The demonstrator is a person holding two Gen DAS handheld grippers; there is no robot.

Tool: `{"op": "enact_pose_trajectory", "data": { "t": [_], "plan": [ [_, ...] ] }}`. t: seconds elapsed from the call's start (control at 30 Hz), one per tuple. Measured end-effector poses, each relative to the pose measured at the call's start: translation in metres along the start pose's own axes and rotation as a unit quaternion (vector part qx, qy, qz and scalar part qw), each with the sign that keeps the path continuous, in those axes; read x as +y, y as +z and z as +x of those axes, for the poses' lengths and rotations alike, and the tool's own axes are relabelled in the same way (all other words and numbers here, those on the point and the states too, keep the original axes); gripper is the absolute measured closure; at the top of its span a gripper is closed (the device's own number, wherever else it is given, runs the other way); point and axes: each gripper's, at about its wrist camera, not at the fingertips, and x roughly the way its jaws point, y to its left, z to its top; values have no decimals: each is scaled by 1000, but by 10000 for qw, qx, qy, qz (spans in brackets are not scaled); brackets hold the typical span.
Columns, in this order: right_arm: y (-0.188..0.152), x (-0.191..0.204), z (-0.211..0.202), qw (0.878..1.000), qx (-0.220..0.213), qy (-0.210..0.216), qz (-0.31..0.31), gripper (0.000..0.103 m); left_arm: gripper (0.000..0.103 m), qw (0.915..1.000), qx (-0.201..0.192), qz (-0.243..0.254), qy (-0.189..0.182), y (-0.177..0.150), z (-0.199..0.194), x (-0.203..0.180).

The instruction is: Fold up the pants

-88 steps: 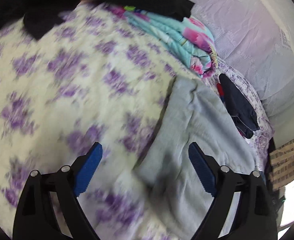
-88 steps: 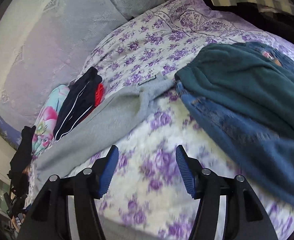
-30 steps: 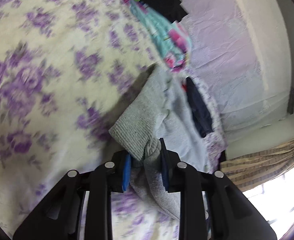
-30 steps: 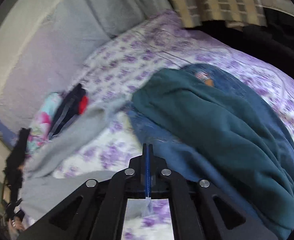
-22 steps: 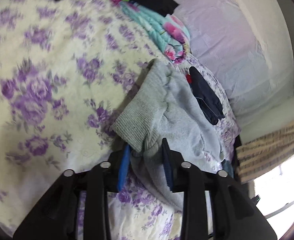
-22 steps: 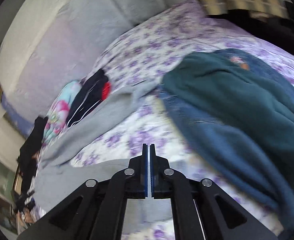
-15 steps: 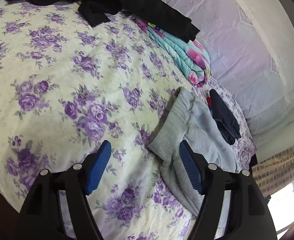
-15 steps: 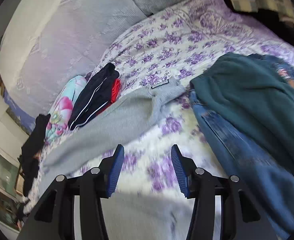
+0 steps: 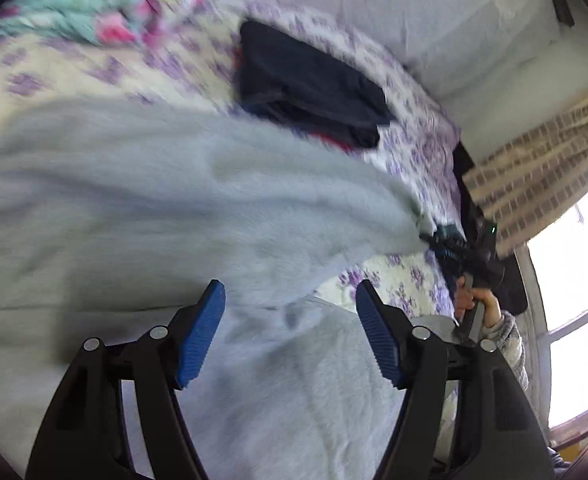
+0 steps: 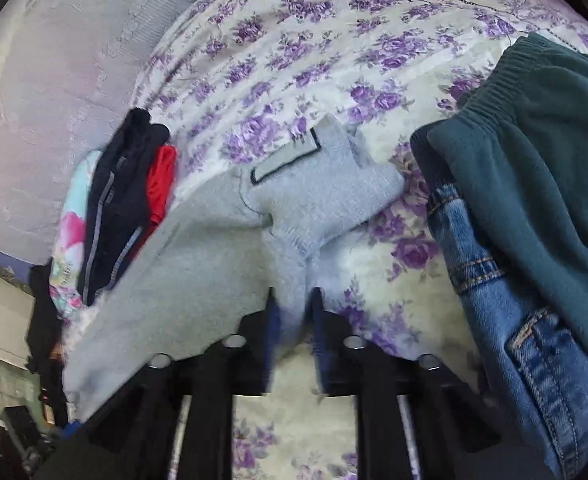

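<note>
Soft grey knitted pants (image 9: 181, 208) spread across the purple-flowered bedspread (image 10: 294, 40), one end pinched, the other free.

At nine o'clock the left gripper (image 9: 289, 332) hovers with jaws wide over the grey cloth, holding nothing. Towards twelve lies a folded navy garment (image 9: 310, 84). The right gripper (image 10: 294, 332) has its jaws narrow, clamped on a bunched fold of the pants near the cuff; at three o'clock sit a dark green fleece (image 10: 534, 152) and blue denim jeans (image 10: 506, 320). The thick bunch may slip from that pinch, or drag skewed because the left end is unheld.
</note>
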Motion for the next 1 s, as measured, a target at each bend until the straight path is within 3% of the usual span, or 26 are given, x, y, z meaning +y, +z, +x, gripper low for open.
{"op": "enact_pose_trajectory", "data": {
  "t": [0.07, 0.17, 0.23, 0.27, 0.33, 0.4, 0.43, 0.53, 0.7, 0.77, 0.9, 1.0],
  "plan": [
    [4, 7, -11, 9997, -166, 48, -154, 92, 38, 9997, 169, 132, -136, -1, 16, -10],
    [11, 16, -30, 9985, -363, 314, -259, 92, 38, 9980, 50, 604, 188, -6, 22, -22],
    [9, 12, -37, 9984, -391, 312, -278, 92, 38, 9975, 709, 48, -17, -17, 41, 2],
    [5, 6, -34, 9989, -300, 163, -315, 92, 41, 9970, 772, -49, -64, -21, 46, 6],
    [-6, -11, -14, 9993, 147, -151, -307, 91, 51, 9977, 674, 64, -82, -28, 39, 12],
    [-11, -21, -10, 9986, 345, -102, -397, 91, 51, 9972, 597, -242, -378, -29, 18, 23],
    [-11, -18, -17, 9980, 313, -155, -522, 81, 51, 9978, 443, -249, -416, -27, 5, 26],
    [-8, -7, -51, 9969, -49, -265, -737, 60, 44, 9990, -350, -198, 195, -9, -55, 41],
    [15, -1, -85, 9958, -440, -101, -791, 55, 41, 9839, -1102, -722, 1209, 33, -117, 101],
    [31, -3, -82, 9968, -423, 158, -663, 52, 41, 9806, -1102, -901, 1348, 48, -122, 130],
    [65, -5, -52, 9978, -237, 304, -533, 52, 41, 9805, -1017, -1074, 1290, 69, -112, 163],
    [79, -7, -30, 9981, -71, 159, -591, 52, 41, 9814, -897, -1159, 1237, 76, -101, 184]
  ]
}}
